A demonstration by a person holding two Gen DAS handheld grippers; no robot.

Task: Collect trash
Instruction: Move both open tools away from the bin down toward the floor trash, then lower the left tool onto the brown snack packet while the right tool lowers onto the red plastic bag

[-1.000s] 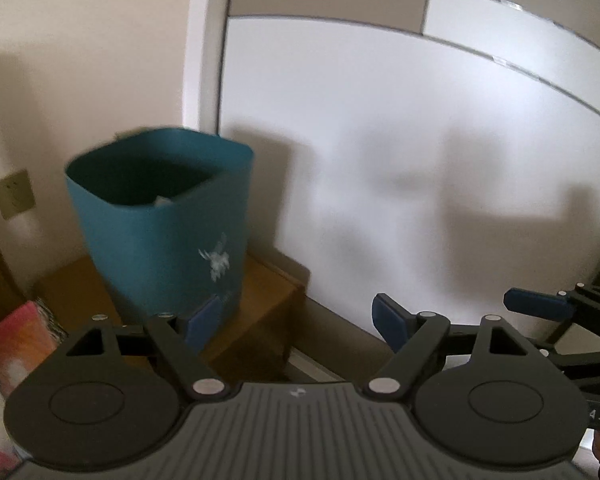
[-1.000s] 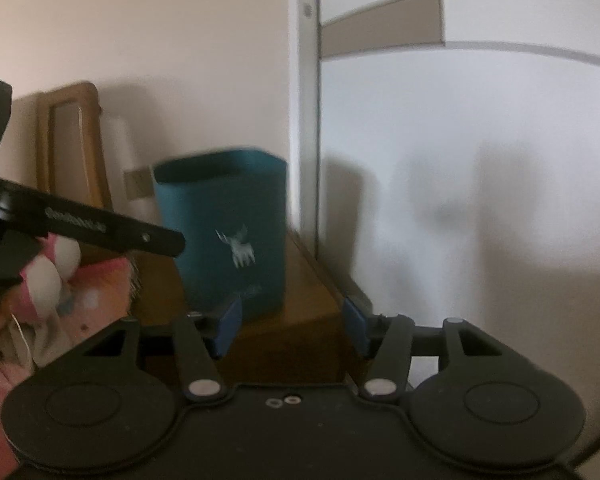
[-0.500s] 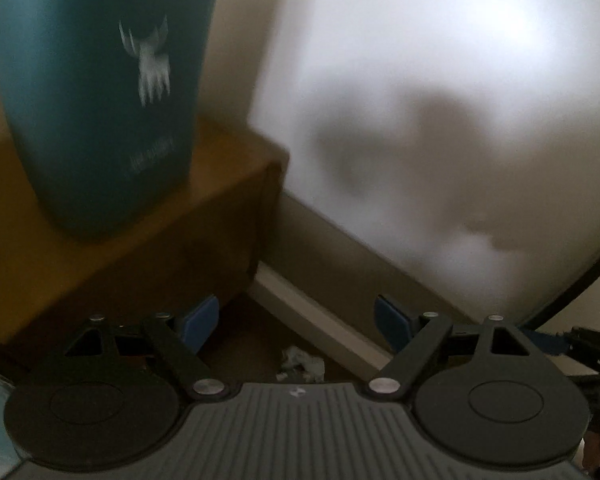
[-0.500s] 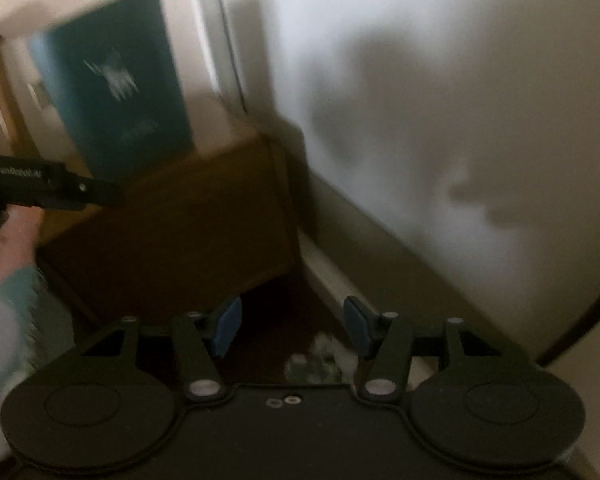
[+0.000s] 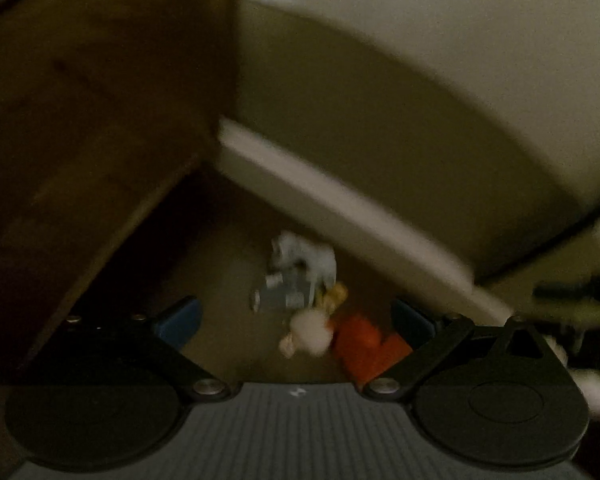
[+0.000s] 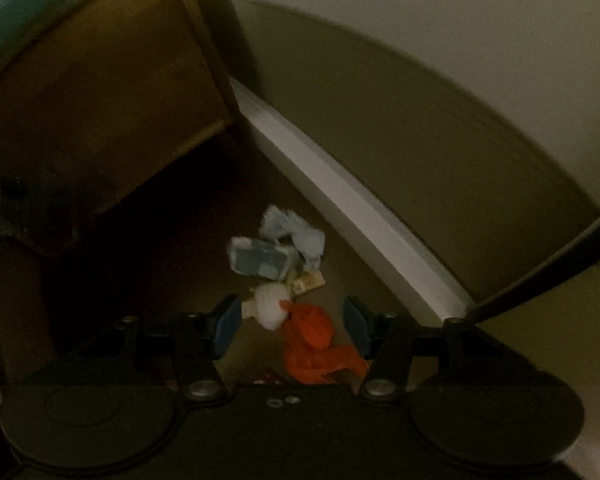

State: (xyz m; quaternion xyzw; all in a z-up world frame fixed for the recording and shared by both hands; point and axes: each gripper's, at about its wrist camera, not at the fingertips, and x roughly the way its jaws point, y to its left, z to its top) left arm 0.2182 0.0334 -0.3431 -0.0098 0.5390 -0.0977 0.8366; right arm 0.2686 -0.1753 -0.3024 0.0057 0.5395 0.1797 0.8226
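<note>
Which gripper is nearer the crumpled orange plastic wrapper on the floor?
Right. The right gripper frames the crumpled orange plastic wrapper between open jaws; the opening left gripper has it by one fingertip, seemingly farther.

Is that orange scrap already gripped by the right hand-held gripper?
No, the orange scrap lies on the floor between the right hand-held gripper's open jaws, untouched.

Left gripper (image 5: 296,318): black linkage arms, blue pads (image 5: 178,322), silver pivot screws, two round black discs at frame bottom, ribbed grey centre plate with a small white mark. Right gripper (image 6: 290,322): same black links, blue pads (image 6: 226,320), silver screws, round discs, but smooth black centre plate with two small holes.
</note>
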